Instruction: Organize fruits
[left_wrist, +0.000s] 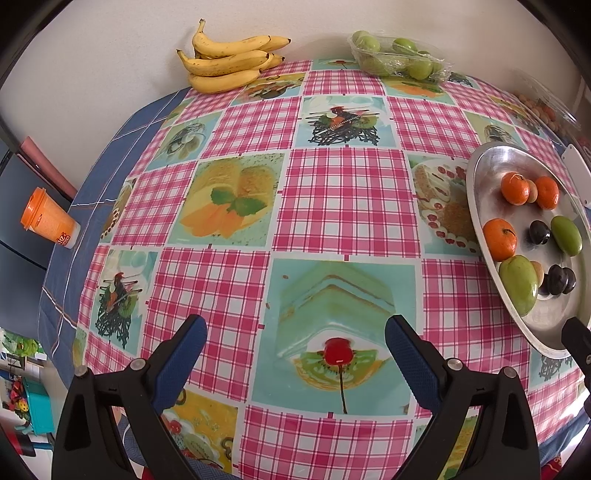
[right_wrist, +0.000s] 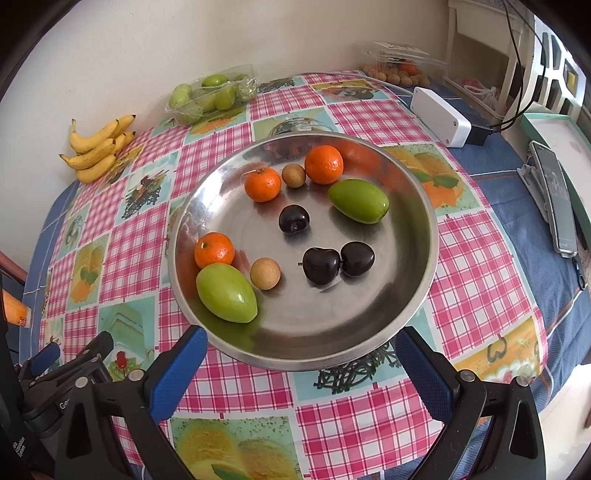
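1. Right gripper (right_wrist: 301, 373), black frame with blue ribbed pads: jaws spread wide, nothing between them, sitting just short of the near rim of the round shiny metal bowl (right_wrist: 413, 325).
2. Left gripper (left_wrist: 295, 354), same build: jaws released and empty, over a bare patch of the pink-checked tablecloth with fruit and dessert prints (left_wrist: 347, 199). The bowl sits off to its right at the frame edge.
3. Near side of the bowl: large oblong green fruit (right_wrist: 226, 293) against the left wall, touching a small orange mandarin (right_wrist: 214, 250) behind it. Just right of it, a small round tan fruit (right_wrist: 265, 273).
4. Centre of the bowl: two dark purple, almost black plums (right_wrist: 321, 266) side by side and touching. A third dark plum (right_wrist: 294, 219) sits apart, further in.
5. Far side of the bowl: second oblong green fruit (right_wrist: 358, 201) on the right; two more mandarins (right_wrist: 262, 184) and (right_wrist: 324, 164) with a second small tan fruit (right_wrist: 293, 175) between them.
6. Beyond the bowl: white rectangular plastic box (right_wrist: 439, 116) with a black plug at its end, near the right table edge.
7. Far edge, by the wall: bunch of yellow bananas (left_wrist: 229, 61) at left, clear plastic tray of round green fruits (left_wrist: 399, 55) beside it, clear clamshell of small brown fruits (right_wrist: 399, 70) at right.
8. Left table edge: orange-lidded cup (left_wrist: 48, 218) on the blue cloth.
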